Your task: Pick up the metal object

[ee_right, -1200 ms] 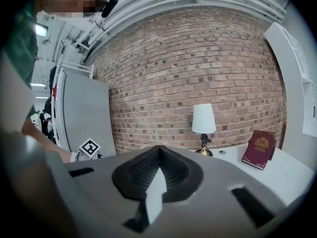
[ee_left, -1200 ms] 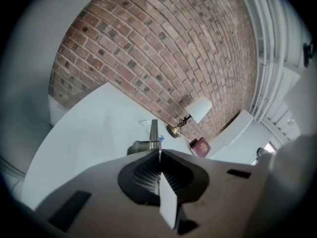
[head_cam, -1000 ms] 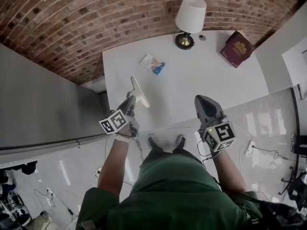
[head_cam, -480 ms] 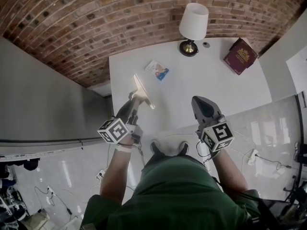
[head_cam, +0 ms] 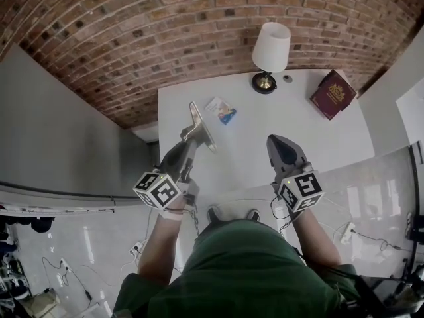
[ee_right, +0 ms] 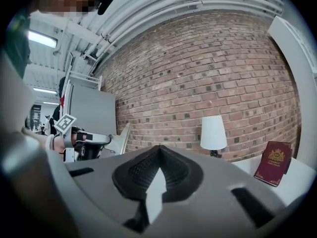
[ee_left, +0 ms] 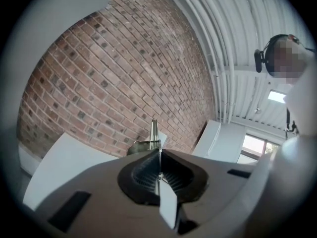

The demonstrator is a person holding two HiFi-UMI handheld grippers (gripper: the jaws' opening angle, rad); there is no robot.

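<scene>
The metal object [head_cam: 199, 126] is a thin flat strip with a wider foot. It is held above the left part of the white table [head_cam: 298, 124], clear of the top. My left gripper [head_cam: 187, 140] is shut on its lower end. In the left gripper view the strip [ee_left: 154, 132] stands edge-on out of the closed pads [ee_left: 148, 168], tilted up against the brick wall. The right gripper view catches the strip [ee_right: 123, 137] from the side. My right gripper [head_cam: 281, 147] hovers near the table's front edge, shut with nothing in it; its pads [ee_right: 171, 170] meet.
At the table's back stand a lamp with a white shade [head_cam: 270, 48] and a dark red book [head_cam: 333, 93]. A small blue-and-white packet [head_cam: 222, 110] lies close to the strip. A grey cabinet [head_cam: 66, 144] flanks the table's left side. Cables trail over the glossy floor [head_cam: 371, 184].
The left gripper has lifted and tipped the metal strip more upright, farther from the person. The right gripper has hardly moved.
</scene>
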